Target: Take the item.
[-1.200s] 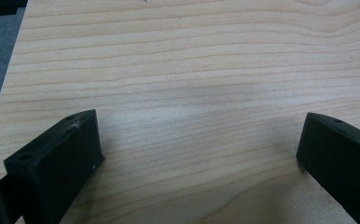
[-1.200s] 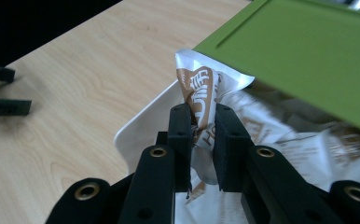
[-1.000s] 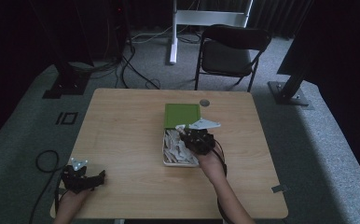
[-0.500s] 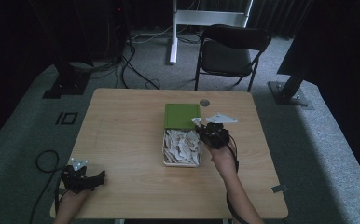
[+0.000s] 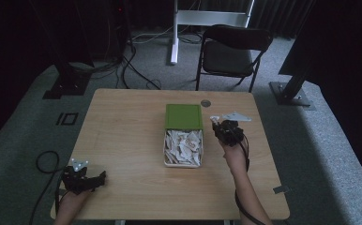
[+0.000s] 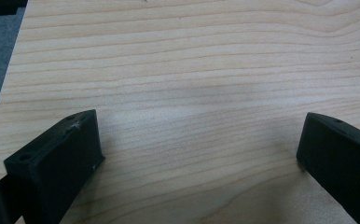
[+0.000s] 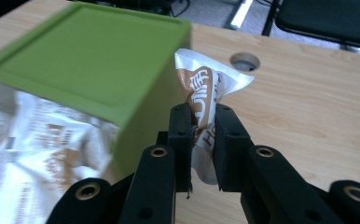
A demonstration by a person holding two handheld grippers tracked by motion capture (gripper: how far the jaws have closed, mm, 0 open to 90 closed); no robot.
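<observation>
A white box (image 5: 164,151) full of white-and-brown sachets (image 5: 184,145) lies mid-table, its green lid (image 5: 184,116) lying over the far end. In the right gripper view the green lid (image 7: 85,70) fills the left side and loose sachets (image 7: 33,149) lie below it. My right gripper (image 5: 222,126) hovers just right of the box, shut on one white-and-brown sachet (image 7: 206,93) that sticks up between its pads (image 7: 201,135). My left gripper (image 5: 87,180) rests at the table's near left corner, open, with only bare wood (image 6: 197,93) between its fingers (image 6: 61,154).
A round cable hole (image 5: 205,102) sits in the wooden table (image 5: 123,122) behind the lid. A black folding chair (image 5: 233,51) and stand legs (image 5: 174,33) are on the carpet beyond. Bare wood stretches left of the box and right of my right hand.
My right gripper has moved from over the box to its right side, carrying the sachet with it. The left gripper has stayed put.
</observation>
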